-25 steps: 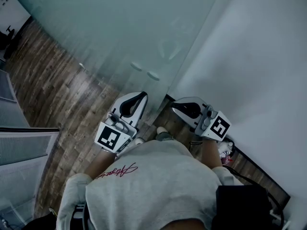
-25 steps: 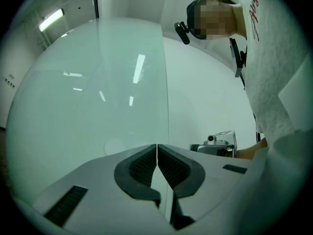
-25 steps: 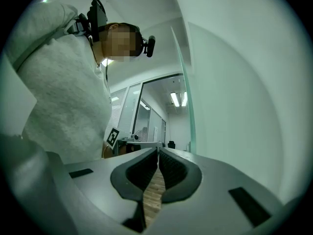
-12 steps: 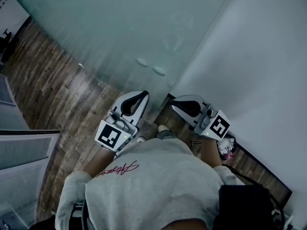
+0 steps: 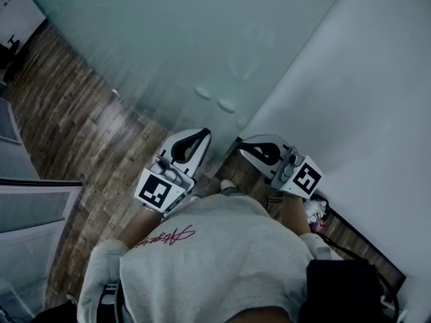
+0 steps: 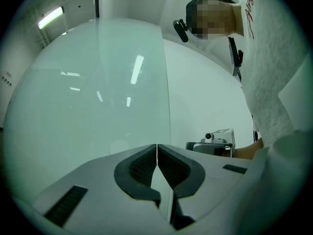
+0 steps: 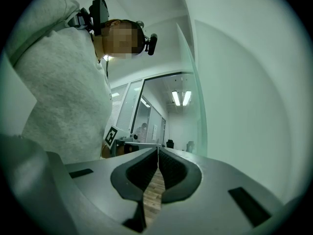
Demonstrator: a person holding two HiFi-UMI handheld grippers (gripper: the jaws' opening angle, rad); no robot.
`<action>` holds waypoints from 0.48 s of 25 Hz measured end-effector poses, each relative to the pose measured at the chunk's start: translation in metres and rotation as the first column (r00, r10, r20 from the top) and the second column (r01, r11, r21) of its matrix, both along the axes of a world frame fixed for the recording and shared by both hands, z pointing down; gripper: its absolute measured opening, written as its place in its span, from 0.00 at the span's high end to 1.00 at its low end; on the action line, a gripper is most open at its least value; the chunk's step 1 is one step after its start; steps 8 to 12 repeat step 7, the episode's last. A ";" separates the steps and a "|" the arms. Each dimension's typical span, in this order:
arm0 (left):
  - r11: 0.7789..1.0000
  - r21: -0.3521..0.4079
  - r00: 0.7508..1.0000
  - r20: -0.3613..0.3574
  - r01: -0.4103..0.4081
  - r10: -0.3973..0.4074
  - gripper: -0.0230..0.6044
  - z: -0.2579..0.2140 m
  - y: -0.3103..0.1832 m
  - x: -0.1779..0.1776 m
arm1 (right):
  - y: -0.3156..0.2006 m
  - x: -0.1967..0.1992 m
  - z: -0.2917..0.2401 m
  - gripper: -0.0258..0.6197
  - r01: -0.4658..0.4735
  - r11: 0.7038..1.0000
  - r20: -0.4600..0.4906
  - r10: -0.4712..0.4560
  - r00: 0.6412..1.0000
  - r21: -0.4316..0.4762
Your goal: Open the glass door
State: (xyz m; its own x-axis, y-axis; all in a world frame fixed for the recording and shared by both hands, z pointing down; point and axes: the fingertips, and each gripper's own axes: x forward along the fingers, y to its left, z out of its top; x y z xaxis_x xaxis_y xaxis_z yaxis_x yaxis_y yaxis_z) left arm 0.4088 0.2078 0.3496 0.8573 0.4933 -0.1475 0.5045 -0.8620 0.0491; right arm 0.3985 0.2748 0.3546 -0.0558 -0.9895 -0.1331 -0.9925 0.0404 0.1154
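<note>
The glass door (image 5: pixel 195 52) is a tall tinted pane straight ahead, and its free edge meets the white wall (image 5: pixel 357 93) on the right. My left gripper (image 5: pixel 203 133) is shut and empty, level, with its tips close to the pane's lower part. My right gripper (image 5: pixel 242 142) is also shut and empty, beside the pane's edge near the wall's foot. In the left gripper view the shut gripper (image 6: pixel 157 148) faces the glass door (image 6: pixel 93 92). In the right gripper view the shut gripper (image 7: pixel 158 151) points past the door's edge (image 7: pixel 198 106) into a corridor. No handle shows.
A wooden floor (image 5: pixel 81 120) runs left of the door. A glazed partition with blinds (image 5: pixel 30 210) stands at the lower left. Small red-and-white items and a cable (image 5: pixel 315 211) lie at the wall's foot, and a black bag (image 5: pixel 343 284) hangs at my right side.
Both grippers have kept their places. In the head view the glass's right edge and the light reflections on it have drifted slightly to the right.
</note>
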 end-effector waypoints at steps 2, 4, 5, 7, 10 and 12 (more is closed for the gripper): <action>1.000 -0.001 1.000 0.003 0.013 -0.013 0.93 -0.001 -0.003 -0.001 | -0.004 -0.003 -0.002 0.92 0.016 1.000 -0.004 -0.016 1.000 0.001; 1.000 0.000 1.000 0.010 0.027 -0.027 0.93 0.004 -0.003 -0.001 | -0.002 -0.005 0.000 0.92 0.028 1.000 -0.008 -0.028 1.000 -0.005; 1.000 -0.002 1.000 0.008 0.028 -0.028 0.93 0.004 -0.002 -0.001 | -0.001 -0.005 0.000 0.92 0.031 0.999 -0.010 -0.031 0.999 -0.008; 1.000 -0.008 1.000 -0.002 0.028 -0.028 0.93 0.004 0.000 -0.002 | 0.002 -0.005 0.001 0.92 0.035 0.999 -0.012 -0.035 0.999 -0.011; 1.000 -0.008 1.000 -0.002 0.028 -0.028 0.93 0.004 0.000 -0.002 | 0.002 -0.005 0.001 0.92 0.035 0.999 -0.012 -0.035 0.999 -0.011; 1.000 -0.008 1.000 -0.002 0.028 -0.028 0.93 0.004 0.000 -0.002 | 0.002 -0.005 0.001 0.92 0.035 0.999 -0.012 -0.035 0.999 -0.011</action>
